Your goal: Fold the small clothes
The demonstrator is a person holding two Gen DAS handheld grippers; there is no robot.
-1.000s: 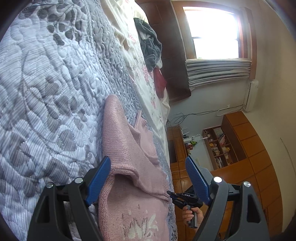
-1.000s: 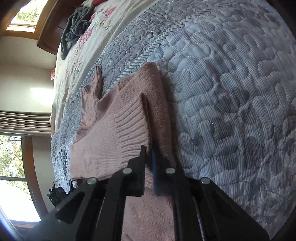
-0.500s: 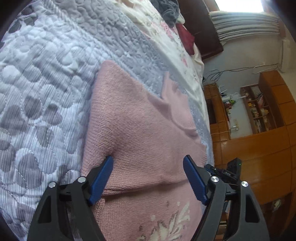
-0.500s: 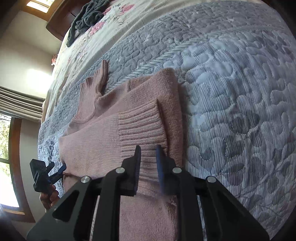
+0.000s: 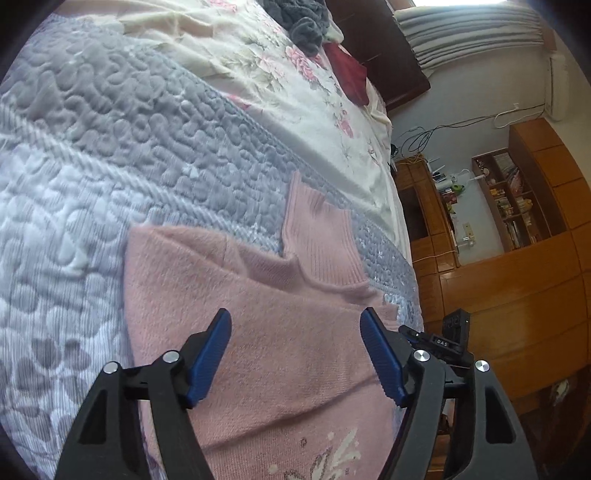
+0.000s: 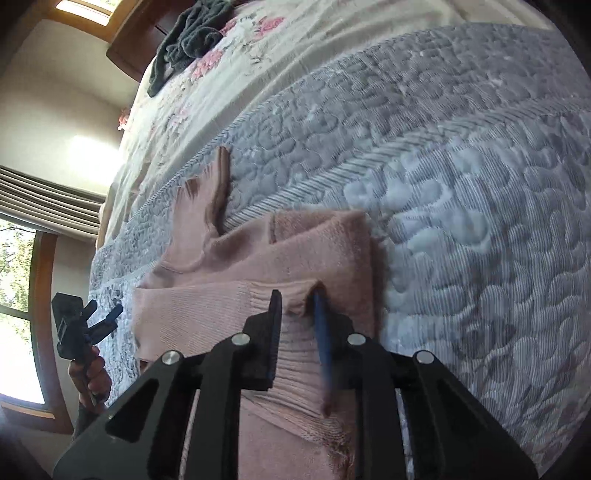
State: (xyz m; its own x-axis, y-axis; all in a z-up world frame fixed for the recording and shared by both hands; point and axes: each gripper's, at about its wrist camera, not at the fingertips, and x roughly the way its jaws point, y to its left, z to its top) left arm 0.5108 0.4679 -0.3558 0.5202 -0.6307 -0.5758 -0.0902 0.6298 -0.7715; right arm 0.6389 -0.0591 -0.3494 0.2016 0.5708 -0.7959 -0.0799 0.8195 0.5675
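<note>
Pink sweater [image 5: 258,354] flat on grey quilt [image 5: 92,177], partly folded, ribbed collar [image 5: 317,240] poking out toward 12 o'clock onto the quilt's darker band. White snowflake-like pattern on the knit at 6 o'clock in the left wrist view.

Left gripper [image 5: 295,328] hanging over the sweater body, blue pads [image 5: 208,358] spread wide, nothing between them. In the right wrist view, seen small at 9 o'clock [image 6: 101,314], off the sweater's edge, a hand [image 6: 90,380] round its handle.

Right gripper [image 6: 297,299] on the folded-over sleeve, ribbed cuff [image 6: 295,369] bunched between the two fingers. Jaws narrowed but a slot left between them; looks like loose contact with the cuff rather than a firm clamp, hard to say from this angle. Sleeve lying across the sweater body, cuff end near the sweater's 3 o'clock edge.

Beyond the quilt at 12 o'clock: floral sheet [image 5: 295,85], dark grey garment [image 6: 188,33] bunched on it, red cloth [image 5: 347,70] just beside. Wooden shelves [image 5: 517,199] at 3 o'clock in the left wrist view.
</note>
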